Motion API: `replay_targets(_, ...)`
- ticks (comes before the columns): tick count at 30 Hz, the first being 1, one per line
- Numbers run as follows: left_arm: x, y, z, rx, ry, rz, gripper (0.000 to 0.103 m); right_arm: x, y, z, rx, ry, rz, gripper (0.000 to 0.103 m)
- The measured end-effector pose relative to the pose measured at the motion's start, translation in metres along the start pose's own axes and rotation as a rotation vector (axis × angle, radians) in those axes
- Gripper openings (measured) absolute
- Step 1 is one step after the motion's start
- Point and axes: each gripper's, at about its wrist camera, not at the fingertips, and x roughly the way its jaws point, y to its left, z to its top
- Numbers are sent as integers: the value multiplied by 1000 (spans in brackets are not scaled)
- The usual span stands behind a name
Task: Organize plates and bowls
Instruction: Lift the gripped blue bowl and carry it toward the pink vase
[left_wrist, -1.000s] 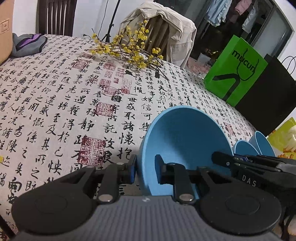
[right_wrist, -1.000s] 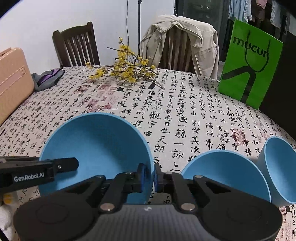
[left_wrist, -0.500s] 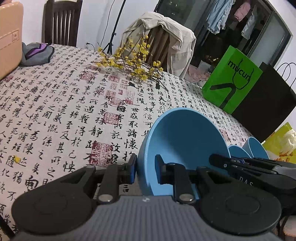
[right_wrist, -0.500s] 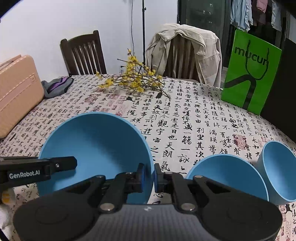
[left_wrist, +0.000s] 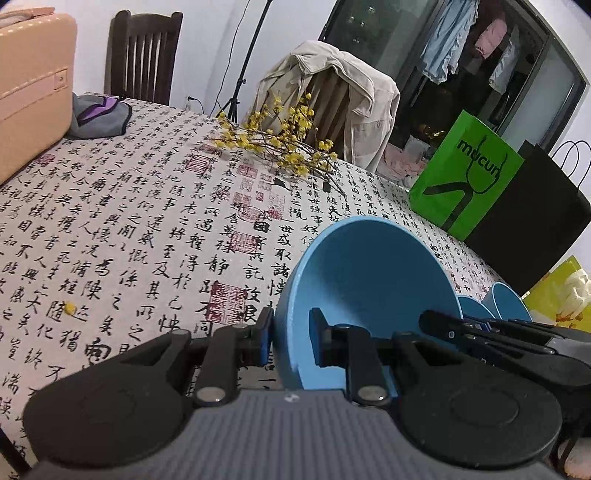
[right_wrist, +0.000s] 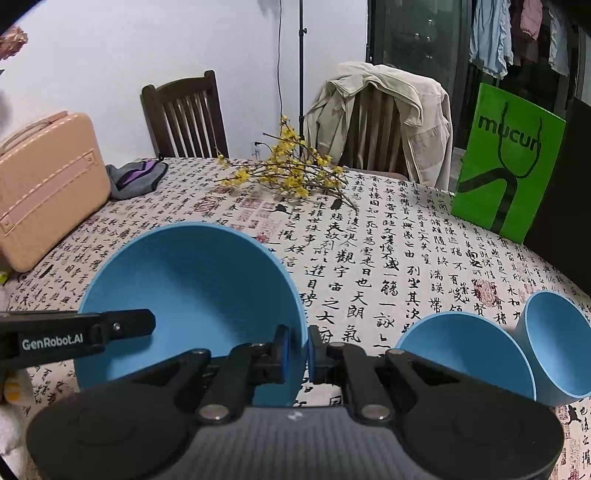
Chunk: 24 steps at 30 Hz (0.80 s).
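Observation:
A large blue bowl (left_wrist: 365, 280) (right_wrist: 192, 284) is held above the table by both grippers. My left gripper (left_wrist: 291, 338) is shut on its left rim, one pad inside and one outside. My right gripper (right_wrist: 297, 349) is shut on its right rim in the same way. The bowl is tilted, its opening toward the cameras. A medium blue bowl (right_wrist: 469, 350) and a smaller blue bowl (right_wrist: 554, 343) sit on the table to the right, touching or nearly so. They also show in the left wrist view, the medium bowl (left_wrist: 472, 306) and the small one (left_wrist: 508, 301), partly hidden by the right gripper.
The round table (right_wrist: 388, 251) has a calligraphy cloth. Yellow flower branches (right_wrist: 291, 177) lie at its far middle. A pink case (right_wrist: 48, 184) and grey cloth (right_wrist: 135, 177) are far left. A green bag (right_wrist: 509, 162) and black bag (left_wrist: 532, 214) stand at the right. Two chairs (right_wrist: 184, 114) stand behind.
Both grippers have risen with the large bowl held between them; the cameras see more of the room and the far table. The two other bowls have not moved.

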Motion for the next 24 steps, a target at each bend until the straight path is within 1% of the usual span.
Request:
replay_targets(12,-29,11,-4,-9,-36,22,21,-20,23,-4,-20,-23,14,10)
replay_targets(24,-56,29,-12,-27,-71,42,21,-31,48,-8,-35,-42,33,10)
